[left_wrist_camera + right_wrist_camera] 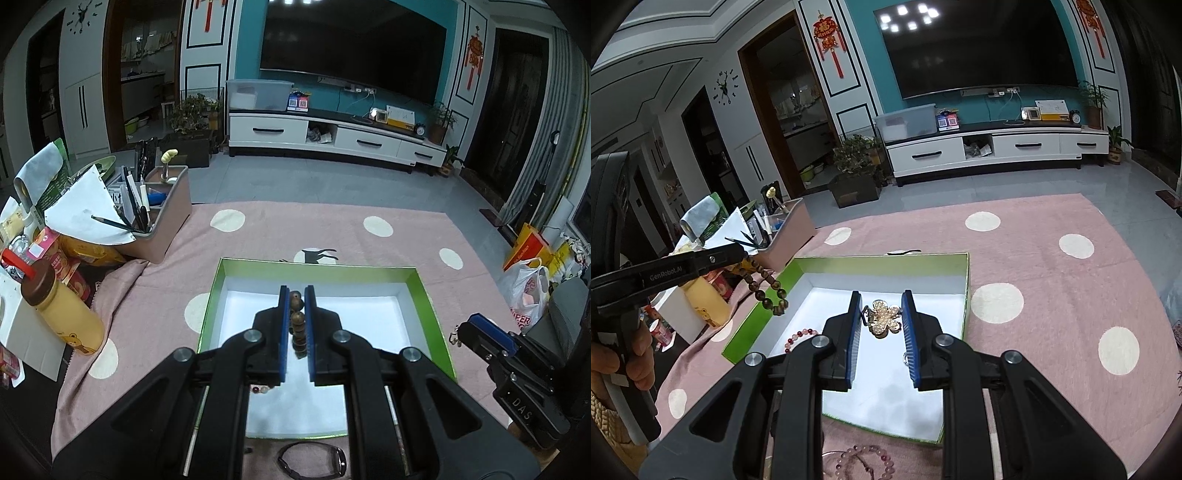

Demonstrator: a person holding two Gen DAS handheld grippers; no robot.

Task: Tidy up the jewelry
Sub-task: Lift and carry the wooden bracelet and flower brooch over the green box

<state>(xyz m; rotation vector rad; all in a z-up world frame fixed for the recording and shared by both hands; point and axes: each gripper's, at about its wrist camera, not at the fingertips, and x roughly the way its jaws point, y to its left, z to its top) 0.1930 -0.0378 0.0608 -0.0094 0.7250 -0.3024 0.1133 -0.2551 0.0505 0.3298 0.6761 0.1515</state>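
Far left, on the tabletop under a pink cloth with cream dots (258, 229): a yellow bottle with a brown cap (61, 306) lying tilted, and beyond it a beige plastic organiser caddy (162, 218) stocked with pens and papers. Next, the left gripper (296, 293), its jaws drawn narrow and clamped on a dark brown wooden bead bracelet (767, 288); in the right wrist view the strand hung from the jaws in a loop above the left wall of the box. Centre: a shallow open cardboard box, green outside and white inside (849, 264), lying flat on the cloth. Inside it, near the lower left corner, a red and pale bead bracelet (799, 336), partly hidden. Further right, the right gripper (881, 317), its jaws part closed and gripping a gold flower-shaped brooch set with pale stones (882, 318) above the box's white floor. On the cloth in front of the box: a pink bead bracelet (864, 459) and a dark band with a metal clasp (314, 459).
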